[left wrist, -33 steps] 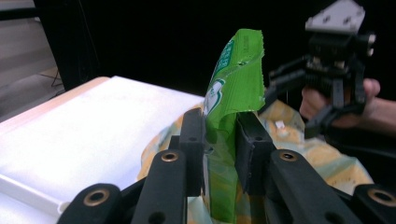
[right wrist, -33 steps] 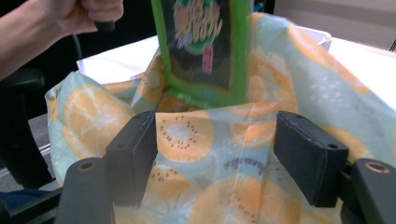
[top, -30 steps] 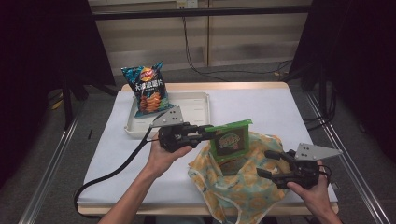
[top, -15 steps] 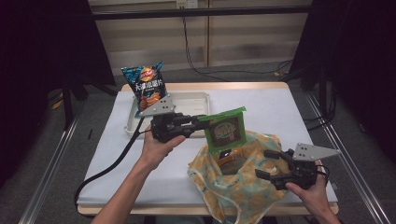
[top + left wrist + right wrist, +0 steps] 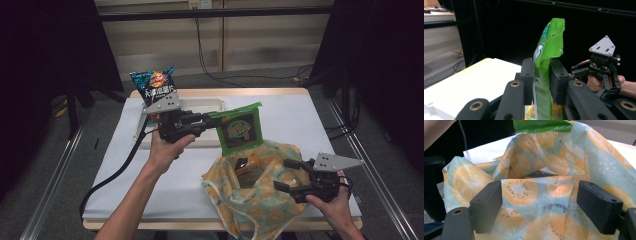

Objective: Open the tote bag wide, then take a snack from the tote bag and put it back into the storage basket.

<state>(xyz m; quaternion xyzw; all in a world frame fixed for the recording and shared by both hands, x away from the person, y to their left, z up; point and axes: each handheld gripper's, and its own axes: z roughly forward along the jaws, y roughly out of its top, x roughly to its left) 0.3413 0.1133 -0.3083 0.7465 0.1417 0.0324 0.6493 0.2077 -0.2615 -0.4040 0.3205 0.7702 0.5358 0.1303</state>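
The counter (image 5: 165,170) under its white cover looks as it did a second ago, the white tray (image 5: 210,106) and the blue snack bag (image 5: 156,87) at its far side unmoved; the orange-print cloth bag (image 5: 257,197) lies slumped at the near edge as before, its mouth gaping. Since then the green snack packet (image 5: 241,131) has come up out of that bag and now hangs clear just above its mouth, pinched by one top corner in the jaws of the left gripper (image 5: 212,120), the pads pressed flat on the foil in the left gripper view (image 5: 541,82). The right gripper (image 5: 286,175), just beside the bag's right edge, has kept its place while its jaws have just been opening; they stand spread with the cloth (image 5: 539,202) between them, pads not pressing it. Something dark and orange sits inside the bag, too folded over to identify; the tray's middle is hidden behind the left hand (image 5: 167,147); the packet's print is too small to read.
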